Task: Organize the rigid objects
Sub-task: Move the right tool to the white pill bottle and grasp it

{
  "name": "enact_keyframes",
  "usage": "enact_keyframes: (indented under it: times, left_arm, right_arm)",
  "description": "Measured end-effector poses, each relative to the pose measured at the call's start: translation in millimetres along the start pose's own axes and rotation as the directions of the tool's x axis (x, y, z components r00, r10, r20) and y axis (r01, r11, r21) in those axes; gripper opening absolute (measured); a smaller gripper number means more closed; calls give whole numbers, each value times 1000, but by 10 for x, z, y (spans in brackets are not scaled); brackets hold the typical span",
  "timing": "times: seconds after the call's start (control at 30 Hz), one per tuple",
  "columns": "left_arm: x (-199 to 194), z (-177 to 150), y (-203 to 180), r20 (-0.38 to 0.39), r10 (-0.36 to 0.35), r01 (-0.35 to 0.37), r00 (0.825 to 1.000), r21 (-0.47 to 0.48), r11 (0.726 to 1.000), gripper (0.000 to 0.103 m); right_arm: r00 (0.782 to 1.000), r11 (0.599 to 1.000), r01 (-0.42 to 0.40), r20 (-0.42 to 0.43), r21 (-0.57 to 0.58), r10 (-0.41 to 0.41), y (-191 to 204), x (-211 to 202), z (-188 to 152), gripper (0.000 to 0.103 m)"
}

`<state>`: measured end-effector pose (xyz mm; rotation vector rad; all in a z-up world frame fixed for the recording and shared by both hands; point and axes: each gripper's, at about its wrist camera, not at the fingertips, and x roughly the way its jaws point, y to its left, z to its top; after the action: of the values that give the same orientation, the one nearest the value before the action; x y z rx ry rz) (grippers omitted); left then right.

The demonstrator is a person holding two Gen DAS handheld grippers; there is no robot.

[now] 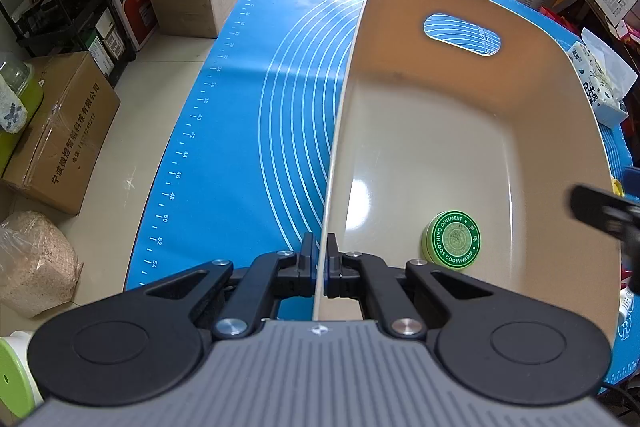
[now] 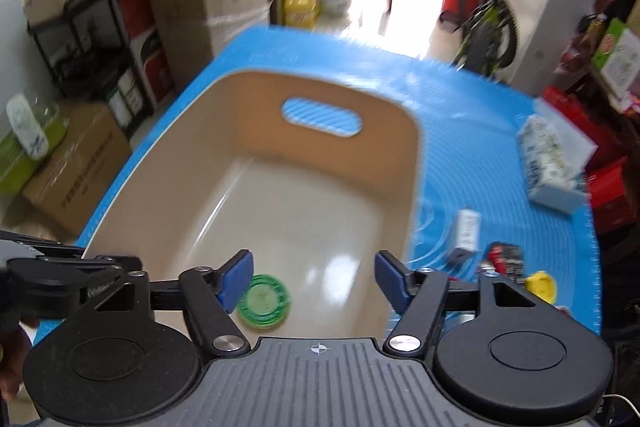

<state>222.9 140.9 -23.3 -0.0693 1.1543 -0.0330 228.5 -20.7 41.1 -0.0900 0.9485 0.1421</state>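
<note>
The left wrist view shows the left gripper pinching the thin left wall of the beige bin, one finger outside, one inside. The green round tin lies flat on the bin floor near that corner, its lid lettering readable. At the right edge a blurred black tip of the right gripper reaches in.

The right wrist view, smeared by motion, shows the right gripper spread wide above the near end of the bin, holding nothing, the tin just below its left finger. Only this view shows what lies on the blue mat to the right of the bin: a white box, a yellow cap, a tissue pack.
</note>
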Motion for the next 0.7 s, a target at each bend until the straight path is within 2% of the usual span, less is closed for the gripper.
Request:
enact_keyframes:
  times: [0.1,0.27,0.43,0.53,0.7]
  left_arm:
    - [0,3,-3,0,1,-1,1000,0,1000,4]
    - [1,2,1,0,2,-2,1000,0,1000,4]
    - [3,2,4,-1,-2,2,1000,-4,1000,5]
    - [5,-1,0,-1,-2,2,1000,-6,1000,5]
    - [5,-1,-1,-1,-2,2,1000,-5,1000,5]
  right_arm:
    - [999,999,35,25,16,-35,-224,-94,-105,79]
    - [994,990,110,4,85,-111,-645,-159,-346,79]
    - [984,970,176,-6,168,-177,-1017,-136,-602,87]
    - [974,961,224,-1,160,-226,-1137,-101,-764,90]
    - [973,959,229,-36,165,-226,-1341,-21,-1034,90]
